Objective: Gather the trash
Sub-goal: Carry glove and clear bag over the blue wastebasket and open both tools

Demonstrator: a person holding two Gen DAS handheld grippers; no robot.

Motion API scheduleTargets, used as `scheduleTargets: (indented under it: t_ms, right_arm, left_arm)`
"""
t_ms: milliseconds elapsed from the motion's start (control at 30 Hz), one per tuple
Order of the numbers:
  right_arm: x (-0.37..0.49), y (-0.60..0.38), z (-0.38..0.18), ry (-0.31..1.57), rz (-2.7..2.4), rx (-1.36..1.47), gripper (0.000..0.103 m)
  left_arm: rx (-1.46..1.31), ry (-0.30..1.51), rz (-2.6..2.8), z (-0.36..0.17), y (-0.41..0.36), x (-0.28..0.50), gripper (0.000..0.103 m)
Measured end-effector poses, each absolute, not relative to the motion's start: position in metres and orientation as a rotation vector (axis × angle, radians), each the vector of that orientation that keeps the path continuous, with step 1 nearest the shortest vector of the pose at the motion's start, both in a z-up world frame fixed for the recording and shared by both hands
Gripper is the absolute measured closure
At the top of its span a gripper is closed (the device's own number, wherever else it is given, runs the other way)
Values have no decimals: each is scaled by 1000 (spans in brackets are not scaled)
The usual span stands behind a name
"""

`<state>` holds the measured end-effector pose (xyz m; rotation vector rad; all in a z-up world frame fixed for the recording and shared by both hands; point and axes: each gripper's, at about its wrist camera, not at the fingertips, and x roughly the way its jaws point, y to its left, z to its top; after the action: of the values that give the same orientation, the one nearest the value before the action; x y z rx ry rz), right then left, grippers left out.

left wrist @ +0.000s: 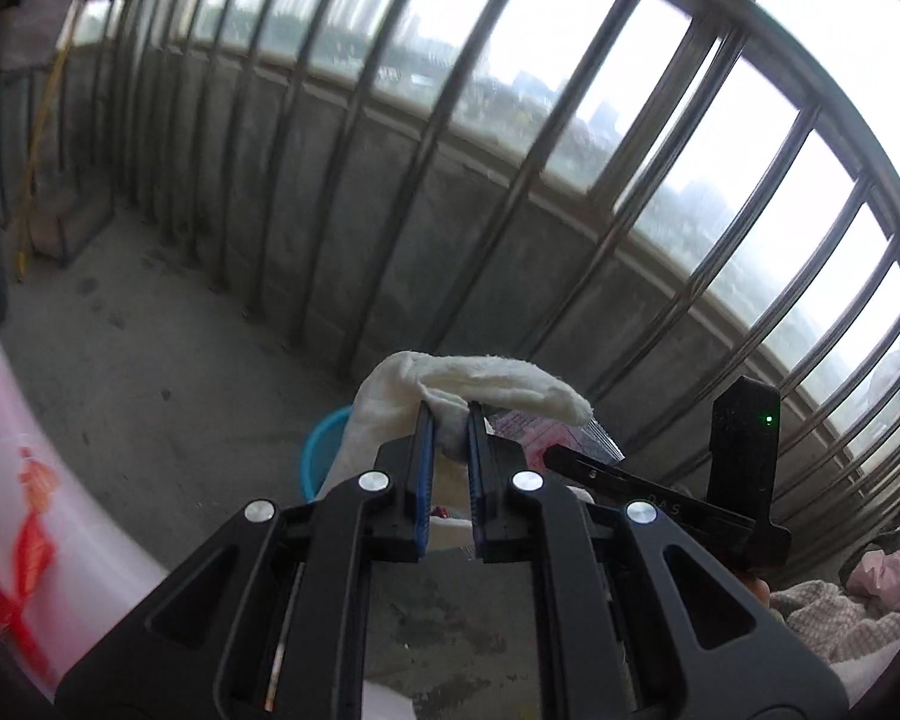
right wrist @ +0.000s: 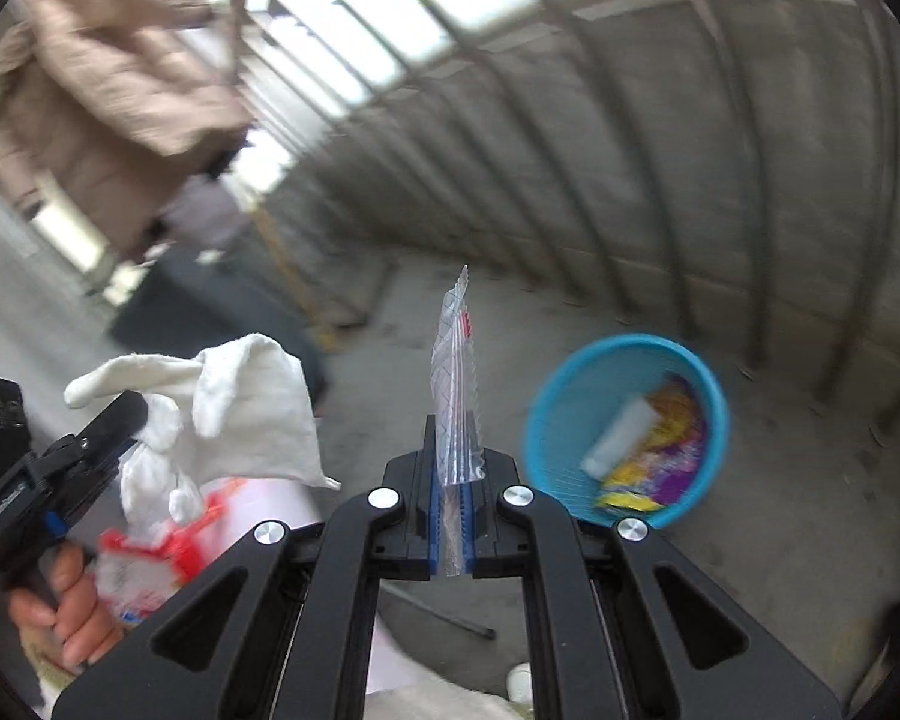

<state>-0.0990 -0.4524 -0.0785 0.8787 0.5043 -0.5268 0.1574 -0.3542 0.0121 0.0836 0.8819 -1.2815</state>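
My left gripper (left wrist: pixel 448 414) is shut on a crumpled white tissue (left wrist: pixel 480 381), which drapes over its fingertips. The same white tissue (right wrist: pixel 240 414) shows at the left of the right wrist view, held by the left gripper (right wrist: pixel 127 414) in a person's hand (right wrist: pixel 60 606). My right gripper (right wrist: pixel 452 483) is shut on a clear plastic wrapper (right wrist: pixel 455 384) that stands up between its blue pads. A blue mesh bin (right wrist: pixel 627 429) sits on the concrete floor to the right of it, with colourful wrappers inside. The blue bin's rim (left wrist: pixel 321 450) peeks out behind the tissue in the left wrist view.
A metal railing (left wrist: pixel 510 138) on a low concrete wall runs along the balcony. A white bag with red print (left wrist: pixel 24 480) lies at the left. Clothes (left wrist: pixel 858 594) lie at the lower right. A beige jacket (right wrist: pixel 108 84) hangs at the upper left.
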Motion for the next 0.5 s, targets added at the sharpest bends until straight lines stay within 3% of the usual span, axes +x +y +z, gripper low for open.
scheduleTargets:
  t_ms: [300, 333, 367, 400, 433, 500]
  right_arm:
    - [-72, -527, -172, 591, -674, 1043, 96]
    - [-65, -530, -177, 591, -688, 1053, 96]
    - [-62, -539, -189, 603, -706, 1076, 94]
    - [-60, -546, -202, 609, -706, 1113, 88]
    - [-58, -552, -212, 609, -699, 1146, 71]
    - [-57, -561, -237, 637, -746, 1196, 54]
  left_arm:
    - [265, 1065, -1226, -81, -480, 176, 95]
    - [288, 1078, -1216, -92, -490, 177, 91]
    - [313, 1097, -1207, -101, -499, 178, 79]
    - [352, 1141, -1168, -115, -511, 180, 57]
    - [364, 1166, -1143, -120, -517, 184, 49]
    - [333, 1187, -1123, -126, -515, 186, 47]
